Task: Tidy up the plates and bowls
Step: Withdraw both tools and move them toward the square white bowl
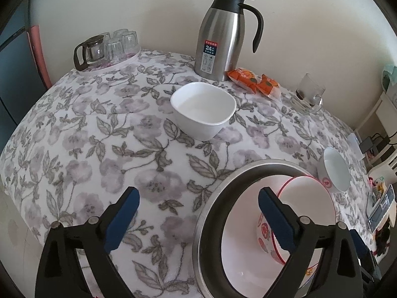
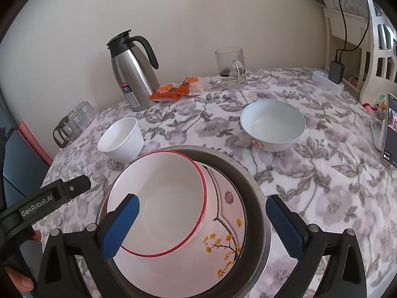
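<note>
A steel basin [image 2: 258, 198] stands on the flowered cloth and holds a plate with yellow leaves [image 2: 223, 245]. A red-rimmed white bowl [image 2: 161, 198] rests tilted on that plate. My right gripper [image 2: 202, 201] is open, one finger over the red-rimmed bowl and the other outside the basin's right rim. My left gripper [image 1: 198, 193] is open too, straddling the steel basin's [image 1: 211, 203] left rim without touching it. A white squarish bowl [image 1: 203, 109] sits farther back. A round bowl with a red mark [image 2: 273, 126] stands to the right.
Along the wall stand a steel thermos jug [image 1: 223, 39], orange snack packets [image 1: 255, 80], a glass mug [image 1: 309, 94] and a tray of glasses with a glass teapot [image 1: 106, 49]. A phone [image 2: 389, 131] and a power strip [image 2: 332, 79] are at the right edge.
</note>
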{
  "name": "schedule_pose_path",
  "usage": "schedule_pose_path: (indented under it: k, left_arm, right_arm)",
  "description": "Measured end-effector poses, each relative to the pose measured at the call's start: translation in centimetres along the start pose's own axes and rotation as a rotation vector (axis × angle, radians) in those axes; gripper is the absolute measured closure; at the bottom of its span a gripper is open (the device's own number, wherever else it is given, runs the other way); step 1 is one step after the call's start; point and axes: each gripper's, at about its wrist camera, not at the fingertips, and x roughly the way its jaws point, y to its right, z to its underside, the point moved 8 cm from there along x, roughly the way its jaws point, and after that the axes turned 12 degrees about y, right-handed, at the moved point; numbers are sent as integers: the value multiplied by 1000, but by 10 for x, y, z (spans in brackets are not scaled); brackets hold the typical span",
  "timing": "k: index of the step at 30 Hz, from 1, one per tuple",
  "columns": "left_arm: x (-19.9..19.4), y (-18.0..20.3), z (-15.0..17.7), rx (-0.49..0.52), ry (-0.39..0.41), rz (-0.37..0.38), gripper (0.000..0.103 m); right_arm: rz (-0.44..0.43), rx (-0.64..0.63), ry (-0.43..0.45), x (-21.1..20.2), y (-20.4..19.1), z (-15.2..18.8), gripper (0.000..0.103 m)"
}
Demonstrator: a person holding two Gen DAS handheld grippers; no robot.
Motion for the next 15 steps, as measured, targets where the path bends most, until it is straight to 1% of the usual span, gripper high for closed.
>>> schedule_pose_path:
  k: [3,7,10,15]
  left_arm:
    - [1,-1,-4,3,14,-9,6]
    - [3,-1,-7,-24,8,15,6]
    - [5,-1,-10,-29,9,10,6]
    - [9,-6,-24,-80,25,5,6]
  right_arm:
    - [-8,2,-2,1,-1,0,0]
    - [-10,8,-10,2,-1,1,0]
    - [-11,10,-4,1,0,0,0]
    - [-6,16,-18,3,3,0,0]
